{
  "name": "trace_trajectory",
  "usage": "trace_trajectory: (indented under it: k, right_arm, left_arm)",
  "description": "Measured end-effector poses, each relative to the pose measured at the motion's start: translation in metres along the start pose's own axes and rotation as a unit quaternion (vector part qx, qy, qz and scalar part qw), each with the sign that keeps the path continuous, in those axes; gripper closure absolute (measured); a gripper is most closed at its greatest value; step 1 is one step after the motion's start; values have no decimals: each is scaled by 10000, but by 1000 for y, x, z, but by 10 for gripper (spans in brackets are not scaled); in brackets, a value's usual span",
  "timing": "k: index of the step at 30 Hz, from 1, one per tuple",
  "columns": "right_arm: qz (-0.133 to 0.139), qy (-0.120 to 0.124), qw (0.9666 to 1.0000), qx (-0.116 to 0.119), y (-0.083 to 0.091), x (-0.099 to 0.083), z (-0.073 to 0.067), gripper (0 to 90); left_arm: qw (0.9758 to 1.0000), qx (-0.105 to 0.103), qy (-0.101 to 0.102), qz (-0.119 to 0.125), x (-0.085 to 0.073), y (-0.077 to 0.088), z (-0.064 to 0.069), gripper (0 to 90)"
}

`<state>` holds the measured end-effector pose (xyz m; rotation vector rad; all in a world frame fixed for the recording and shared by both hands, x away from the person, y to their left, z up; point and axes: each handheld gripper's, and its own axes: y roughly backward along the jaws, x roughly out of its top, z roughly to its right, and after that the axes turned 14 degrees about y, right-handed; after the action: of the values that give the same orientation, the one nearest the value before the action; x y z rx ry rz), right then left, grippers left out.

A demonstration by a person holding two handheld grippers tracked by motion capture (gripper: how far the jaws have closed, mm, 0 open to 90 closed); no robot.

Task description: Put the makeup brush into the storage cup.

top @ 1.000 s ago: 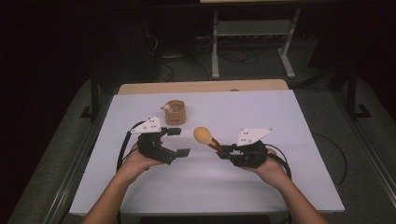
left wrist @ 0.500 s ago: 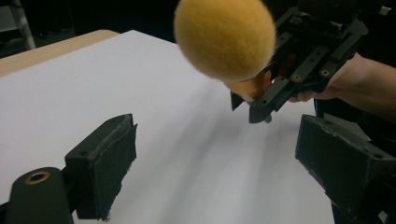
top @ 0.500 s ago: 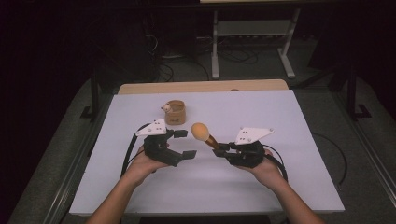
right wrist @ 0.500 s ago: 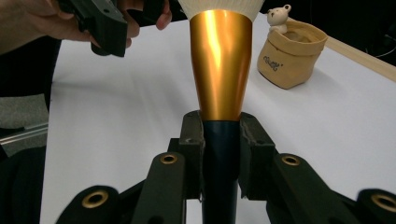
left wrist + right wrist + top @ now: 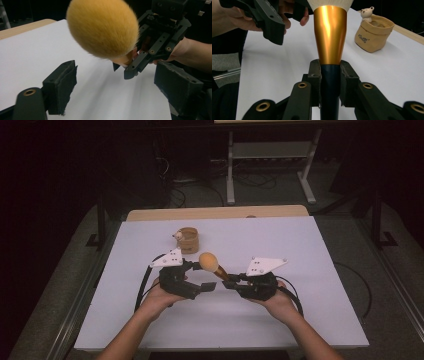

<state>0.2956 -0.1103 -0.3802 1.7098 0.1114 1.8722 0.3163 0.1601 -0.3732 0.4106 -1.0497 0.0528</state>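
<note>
- The right hand-held gripper (image 5: 231,281) was clamped on the dark handle of the makeup brush (image 5: 212,264), which was held off the surface near its middle, bristle head (image 5: 103,27) pointing up and toward the left side.
- The left hand-held gripper (image 5: 196,276) stood wide, its jaws just then closing in, with the bristle head hovering above the gap and nothing pressed between the pads (image 5: 62,85).
- If those jaws had shut on the soft bristles rather than the gold collar (image 5: 330,35), the grip would likely have slipped or crushed the tuft.
- A handover with the right grip released too soon could have dropped the brush onto the surface (image 5: 300,250).
- The small cloth pouch (image 5: 188,240), toward the far edge, sat close enough that a wide swing might have knocked it over.
</note>
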Motion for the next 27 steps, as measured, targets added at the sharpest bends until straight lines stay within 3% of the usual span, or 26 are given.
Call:
trace_trajectory:
  k: [12, 27]
  right_arm:
    - [89, 29, 9999, 78, -5, 3, -3, 731]
    - [168, 17, 9998, 96, -9, 6, -5, 731]
  left_arm:
    - [9998, -154, 41, 106, 0, -3, 2, 335]
    - [9996, -158, 70, 213, 1, -7, 3, 440]
